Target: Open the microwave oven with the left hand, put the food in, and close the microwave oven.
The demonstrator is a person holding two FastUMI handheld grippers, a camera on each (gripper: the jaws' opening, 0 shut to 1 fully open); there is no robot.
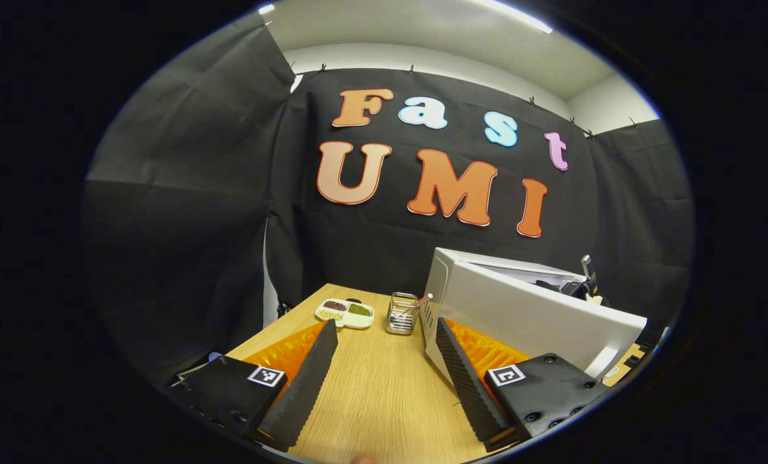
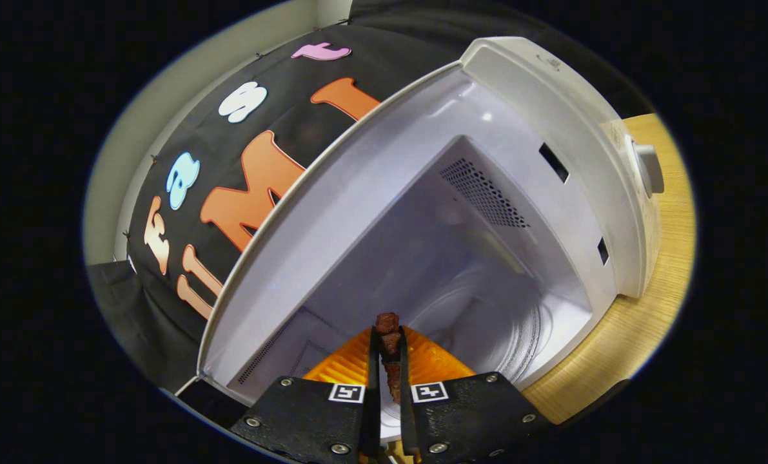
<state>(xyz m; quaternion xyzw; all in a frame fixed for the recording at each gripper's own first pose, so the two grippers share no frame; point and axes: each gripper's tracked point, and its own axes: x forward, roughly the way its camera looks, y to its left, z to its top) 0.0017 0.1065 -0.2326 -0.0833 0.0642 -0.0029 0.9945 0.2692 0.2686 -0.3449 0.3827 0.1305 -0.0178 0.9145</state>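
In the left gripper view the white microwave oven (image 1: 519, 309) stands on the wooden table at the right, its door (image 1: 538, 322) swung out toward me. My left gripper (image 1: 384, 335) is open over the table, its right finger close beside the door. In the right gripper view the microwave's open cavity (image 2: 461, 270) lies straight ahead, with the glass turntable (image 2: 487, 322) on its floor. My right gripper (image 2: 389, 341) is shut on a brown meat skewer (image 2: 388, 335), whose tip pokes past the fingertips at the mouth of the cavity.
A white divided dish (image 1: 345, 312) with small foods and a wire-mesh cup (image 1: 402, 314) holding utensils stand at the table's far end. The microwave's knob (image 2: 648, 169) sits on the control panel. Bare wooden table (image 1: 384, 386) lies between my left fingers.
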